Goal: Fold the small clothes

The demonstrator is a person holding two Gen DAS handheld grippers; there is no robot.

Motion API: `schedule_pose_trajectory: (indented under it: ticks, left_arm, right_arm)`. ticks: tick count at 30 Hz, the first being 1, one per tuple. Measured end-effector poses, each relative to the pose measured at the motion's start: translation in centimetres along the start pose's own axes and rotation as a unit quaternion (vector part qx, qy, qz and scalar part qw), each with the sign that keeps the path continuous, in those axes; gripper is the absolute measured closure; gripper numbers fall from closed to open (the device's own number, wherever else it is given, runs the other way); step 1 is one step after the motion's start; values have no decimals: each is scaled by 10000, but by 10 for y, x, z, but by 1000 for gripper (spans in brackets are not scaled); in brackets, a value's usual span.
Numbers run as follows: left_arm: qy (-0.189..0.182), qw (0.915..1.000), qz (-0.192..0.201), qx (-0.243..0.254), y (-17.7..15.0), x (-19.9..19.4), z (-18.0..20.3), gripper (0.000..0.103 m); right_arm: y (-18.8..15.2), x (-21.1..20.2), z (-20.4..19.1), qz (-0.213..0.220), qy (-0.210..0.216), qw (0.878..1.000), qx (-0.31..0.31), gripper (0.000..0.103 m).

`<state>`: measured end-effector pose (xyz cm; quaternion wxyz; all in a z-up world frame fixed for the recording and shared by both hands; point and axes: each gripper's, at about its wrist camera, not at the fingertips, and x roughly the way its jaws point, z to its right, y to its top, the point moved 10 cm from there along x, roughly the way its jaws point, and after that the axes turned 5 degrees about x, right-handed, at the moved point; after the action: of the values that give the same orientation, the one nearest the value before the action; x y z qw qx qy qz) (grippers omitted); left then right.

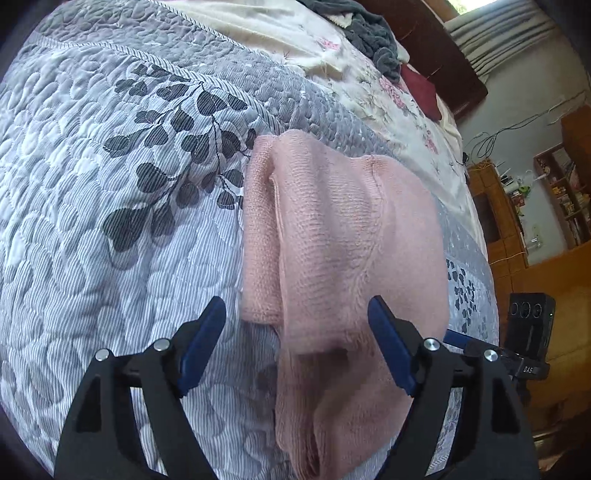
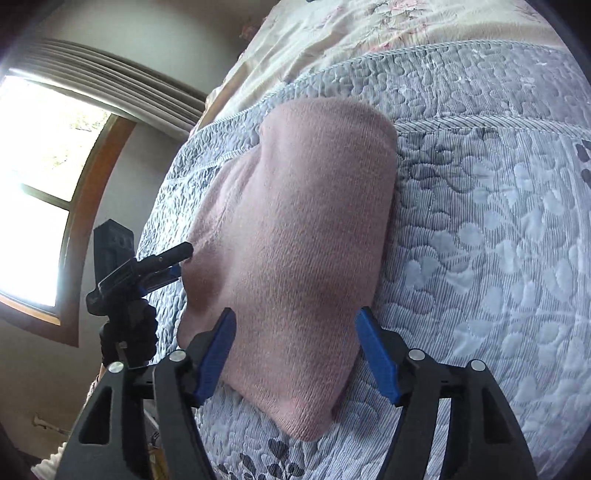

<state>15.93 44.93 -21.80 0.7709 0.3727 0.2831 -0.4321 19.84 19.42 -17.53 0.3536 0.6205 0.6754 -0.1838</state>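
Left wrist view: folded pink knit garment [image 1: 343,236] lies on the grey quilt [image 1: 110,184], just ahead of the left gripper [image 1: 295,328], jaws wide apart. Right gripper [image 2: 295,332] also gapes, straddling the garment's near end.

The pink garment [image 1: 343,236] runs off the left wrist view's edge at six o'clock. Shelf items [image 1: 565,192] at three o'clock are too small to identify.

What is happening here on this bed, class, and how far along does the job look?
A person is folding a small pink knitted garment on a grey leaf-patterned quilt, with a two-finger gripper in each hand. The garment lies already folded over into layers. The left gripper and right gripper are both open at opposite sides of it, gripping nothing. A grey cloth pile lies farther up the bed.
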Motion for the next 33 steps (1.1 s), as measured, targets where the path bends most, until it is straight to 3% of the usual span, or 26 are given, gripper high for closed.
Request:
schedule_pose_trajectory:
  ticks: [4, 10, 13, 15, 16, 17, 20, 23, 25, 33]
  left_arm:
    - [-266, 9991, -278, -165, 1, 21, -11, 22]
    - [-976, 9939, -476, -213, 1, 37, 2, 18]
    - [-1101, 9922, -585, -43, -2, 44, 14, 18]
    - [-1105, 9919, -626, 64, -4, 50, 18, 20]
    - [-1102, 9920, -603, 94, -4, 52, 19, 29]
    - [-1096, 9922, -591, 80, -5, 54, 19, 39]
    - [-1279, 9905, -495, -116, -6, 55, 20, 53]
    - [-1423, 9892, -288, -209, -8, 49, 27, 58]
    - [-1622, 9861, -149, -326, -10, 42, 35, 59]
    - [-2270, 9738, -142, -25, -58, 8, 130, 60]
  right_arm:
    - [12, 13, 6, -42, 217, 9995, 208, 32]
    - [24, 36, 16, -73, 406, 9982, 434, 19]
    - [27, 46, 18, -83, 561, 9971, 503, 11]
    - [30, 54, 18, -107, 659, 9961, 572, 8]
    - [31, 59, 19, -131, 726, 9951, 657, 7]
    - [31, 63, 19, -143, 791, 9940, 746, 8]
    - [34, 67, 18, -57, 823, 9936, 765, 18]
    - [33, 55, 13, 41, 1025, 9920, 733, 38]
    - [31, 42, 9, 104, 1138, 9909, 712, 42]
    - [-11, -53, 5, 202, 1121, 9923, 490, 43]
